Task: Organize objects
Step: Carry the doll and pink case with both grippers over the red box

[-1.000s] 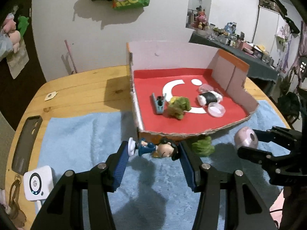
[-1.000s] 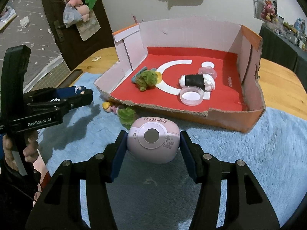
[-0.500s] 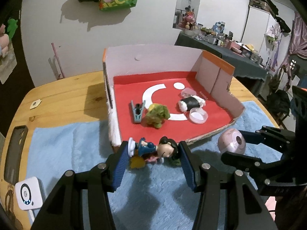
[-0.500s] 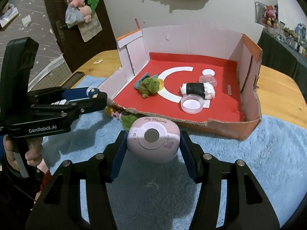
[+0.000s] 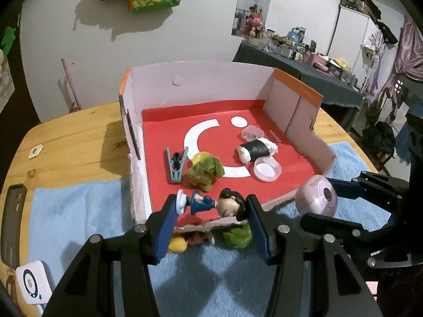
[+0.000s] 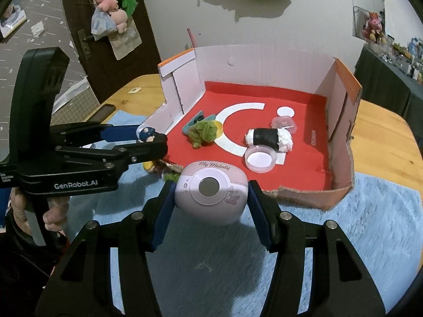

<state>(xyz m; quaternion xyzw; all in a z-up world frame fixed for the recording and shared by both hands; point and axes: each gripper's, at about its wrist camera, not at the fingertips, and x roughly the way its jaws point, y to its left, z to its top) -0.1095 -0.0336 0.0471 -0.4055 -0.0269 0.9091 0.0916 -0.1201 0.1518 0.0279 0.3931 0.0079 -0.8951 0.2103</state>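
My left gripper (image 5: 211, 206) is shut on a small cartoon figurine (image 5: 211, 204) with a blue outfit and black hair, held sideways over the front lip of the red-floored cardboard box (image 5: 185, 87). My right gripper (image 6: 210, 198) is shut on a pink egg-shaped "My Melody" gadget (image 6: 211, 191), held above the blue mat just in front of the box (image 6: 264, 60). In the right wrist view the left gripper (image 6: 156, 138) shows at the left with the figurine (image 6: 146, 133) in it. The pink gadget (image 5: 317, 198) appears at the right in the left wrist view.
Inside the box lie a teal clip (image 5: 175, 165), a green plush (image 5: 205, 170), a sushi-roll toy (image 5: 256, 149) and a clear round lid (image 5: 267, 169). On the blue mat (image 5: 79, 216) by the box front sit a green toy (image 5: 236, 233) and a yellow toy (image 5: 177, 244). A white device (image 5: 33, 281) and a dark phone case (image 5: 12, 216) lie left.
The left gripper carried the figurine forward from above the mat to over the box's front lip. The right gripper with the pink gadget edged slightly nearer the box.
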